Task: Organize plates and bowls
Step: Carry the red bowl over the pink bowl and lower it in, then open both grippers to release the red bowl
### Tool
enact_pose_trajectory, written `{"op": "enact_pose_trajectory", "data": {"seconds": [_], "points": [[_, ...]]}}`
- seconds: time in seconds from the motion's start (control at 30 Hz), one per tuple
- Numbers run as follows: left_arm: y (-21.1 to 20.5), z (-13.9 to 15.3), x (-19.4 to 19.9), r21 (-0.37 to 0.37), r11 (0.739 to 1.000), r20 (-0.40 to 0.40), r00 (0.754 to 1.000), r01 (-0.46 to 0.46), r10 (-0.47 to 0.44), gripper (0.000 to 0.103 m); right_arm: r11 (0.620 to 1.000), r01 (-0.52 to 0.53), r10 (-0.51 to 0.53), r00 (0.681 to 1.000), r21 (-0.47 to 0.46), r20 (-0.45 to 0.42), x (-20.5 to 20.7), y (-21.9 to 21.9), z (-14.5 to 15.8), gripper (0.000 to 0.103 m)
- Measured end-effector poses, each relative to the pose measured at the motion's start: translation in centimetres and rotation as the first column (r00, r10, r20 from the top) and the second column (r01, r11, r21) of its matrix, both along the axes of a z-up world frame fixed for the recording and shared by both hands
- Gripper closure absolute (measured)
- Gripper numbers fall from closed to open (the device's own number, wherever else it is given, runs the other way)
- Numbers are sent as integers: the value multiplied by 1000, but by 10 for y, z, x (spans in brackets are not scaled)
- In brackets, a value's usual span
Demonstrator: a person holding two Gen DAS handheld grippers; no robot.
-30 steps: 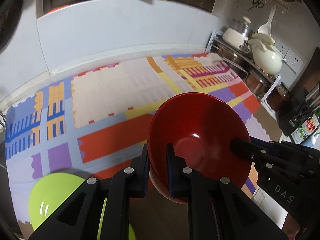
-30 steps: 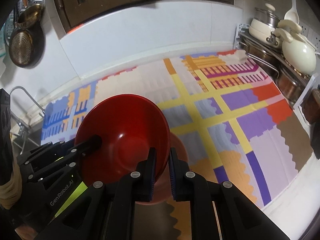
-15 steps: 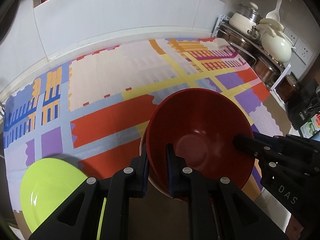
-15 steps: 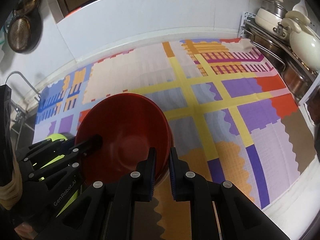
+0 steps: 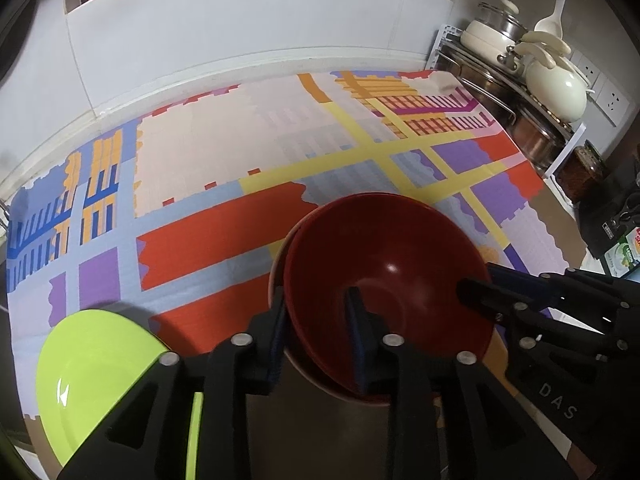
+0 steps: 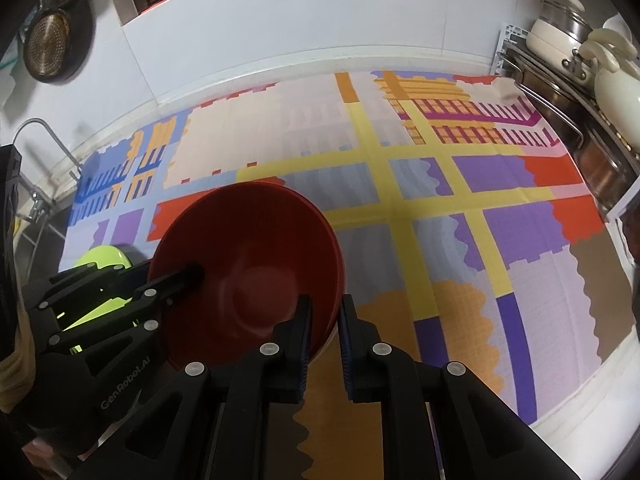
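Note:
A red bowl point(image 5: 384, 264) sits nested in a second red bowl point(image 5: 320, 376) on the patterned cloth. My left gripper point(image 5: 316, 304) is shut on the top bowl's near rim, one finger inside and one outside. My right gripper point(image 6: 323, 312) is shut on the same bowl point(image 6: 248, 256) at its right rim; it also shows in the left wrist view point(image 5: 476, 294). A lime green plate point(image 5: 96, 376) lies at the front left, partly behind my left gripper, and shows in the right wrist view point(image 6: 104, 258).
A colourful patterned cloth point(image 5: 248, 152) covers the counter. A rack with cream pots and steel pans point(image 5: 528, 76) stands at the right. A white backsplash wall point(image 5: 240, 16) runs along the back. A faucet point(image 6: 40, 128) and hanging strainer point(image 6: 46, 46) are at the left.
Both grippers have lowered the red bowl down into the second red bowl on the cloth. Both stay shut on its rim.

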State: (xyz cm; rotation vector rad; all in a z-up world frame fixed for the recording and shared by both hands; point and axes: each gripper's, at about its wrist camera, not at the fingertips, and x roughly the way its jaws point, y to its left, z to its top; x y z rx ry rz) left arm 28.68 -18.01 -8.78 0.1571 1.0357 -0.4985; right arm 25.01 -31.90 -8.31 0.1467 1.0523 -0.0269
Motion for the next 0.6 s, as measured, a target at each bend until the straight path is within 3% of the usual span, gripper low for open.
{"op": "enact_pose_trajectory", "data": {"seconds": [0.13, 0.2, 0.23, 0.6], "points": [[-1, 5, -3, -9, 1000, 1, 1000, 5, -5, 61, 1000, 10, -10, 1000, 15, 6, -1, -6, 1, 71], [0, 9, -5, 6, 1000, 29, 1000, -8, 8, 48, 1000, 13, -13, 1000, 7, 19, -3, -8, 3, 69], [0, 12, -7, 8, 1000, 48, 999, -10, 9, 46, 1000, 13, -13, 1000, 8, 24, -3, -9, 4, 69], [15, 28, -3, -14, 999, 77, 996, -47, 48, 45, 1000, 11, -12, 998, 27, 68, -3, -9, 19, 69]]}}
